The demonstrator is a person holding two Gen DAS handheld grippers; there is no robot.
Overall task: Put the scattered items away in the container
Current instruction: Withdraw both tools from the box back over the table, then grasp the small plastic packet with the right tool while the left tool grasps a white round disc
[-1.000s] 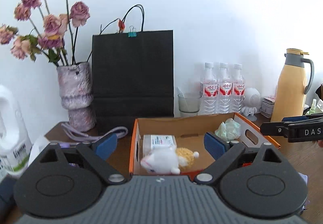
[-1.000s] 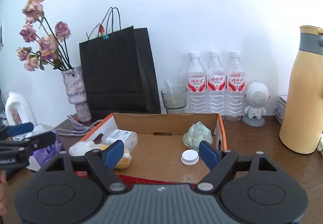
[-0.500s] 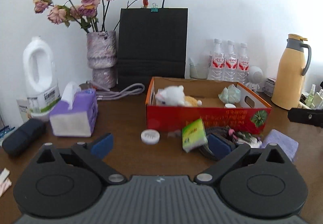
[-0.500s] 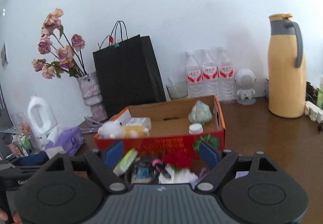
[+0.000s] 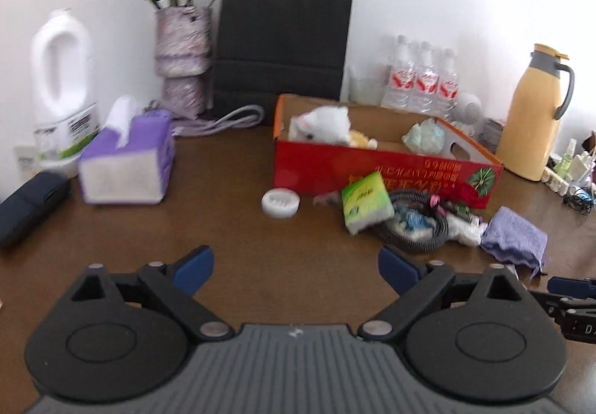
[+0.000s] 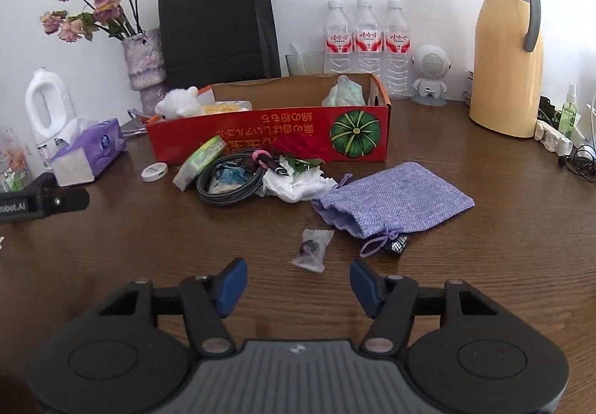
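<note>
A red cardboard box (image 6: 268,132) (image 5: 376,168) stands mid-table with a white plush toy (image 5: 322,123) and a pale green wad (image 6: 344,91) inside. In front of it lie a green tissue pack (image 5: 365,203), a coiled grey cable (image 6: 231,183), crumpled white paper (image 6: 298,183), a white lid (image 5: 280,202), a lilac cloth pouch (image 6: 395,201) and a wrapped sweet (image 6: 313,250). My right gripper (image 6: 298,283) hangs just short of the sweet, its jaws closing with nothing between them. My left gripper (image 5: 296,266) is over bare table, jaws closing slightly, also holding nothing.
A purple tissue box (image 5: 126,157), white jug (image 5: 61,78), vase of dried roses (image 5: 182,60) and black paper bag (image 5: 283,37) line the back left. Water bottles (image 6: 367,41), a small white robot figure (image 6: 430,75) and a yellow thermos (image 6: 506,56) stand at the back right.
Both grippers have pulled back from above the box and sunk toward the table, so the scattered items in front of it now show. The right jaws have narrowed.
</note>
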